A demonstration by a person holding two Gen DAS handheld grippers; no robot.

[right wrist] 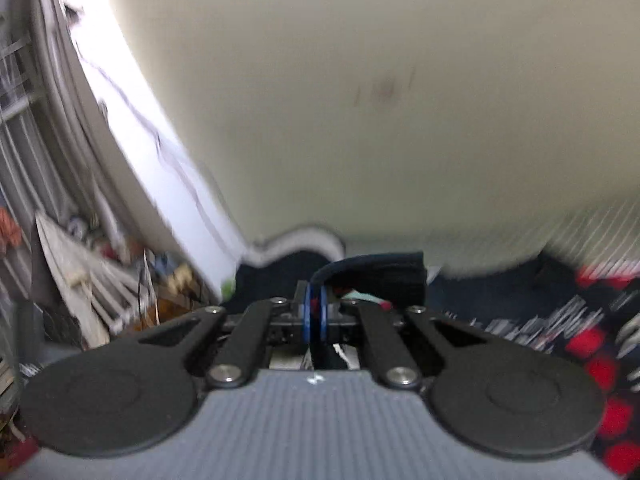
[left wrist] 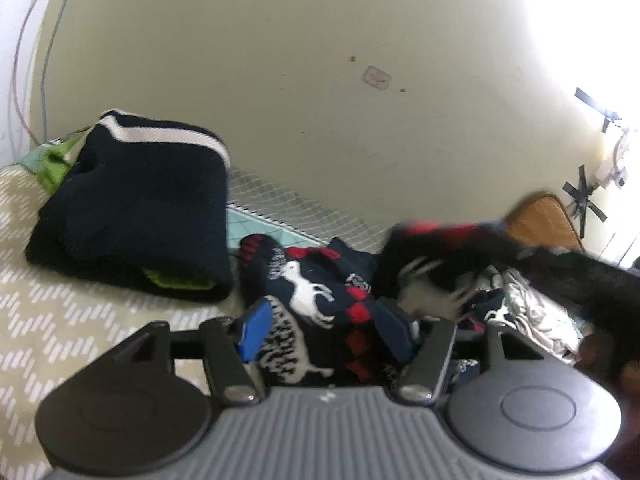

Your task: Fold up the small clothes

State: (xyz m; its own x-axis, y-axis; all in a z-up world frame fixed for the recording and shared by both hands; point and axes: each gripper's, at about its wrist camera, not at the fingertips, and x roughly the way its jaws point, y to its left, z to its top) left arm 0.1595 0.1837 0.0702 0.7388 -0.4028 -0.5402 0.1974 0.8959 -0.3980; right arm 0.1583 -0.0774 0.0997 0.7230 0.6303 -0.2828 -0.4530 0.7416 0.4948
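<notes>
The left hand-held gripper (left wrist: 324, 326) hovers low over a bed, its two blue-padded fingers spread wide on either side of a navy knitted garment (left wrist: 316, 300) with white deer and red diamonds. The knit bunches up between the fingers, though the pads do not press together on it. Part of the same patterned knit (left wrist: 436, 264) is lifted to the right, blurred by motion. To the left, a folded navy sweater (left wrist: 136, 208) with a white stripe rests on a green garment (left wrist: 56, 160) on the patterned bedcover (left wrist: 60, 320), touching the deer knit's edge. In the right wrist view, the right hand-held gripper (right wrist: 316, 312) has its blue pads pressed together, pinching a dark navy fabric edge (right wrist: 376, 270) held up near the pale wall (right wrist: 400, 100). The red-and-navy pattern (right wrist: 592, 340) appears at the right edge, blurred.
</notes>
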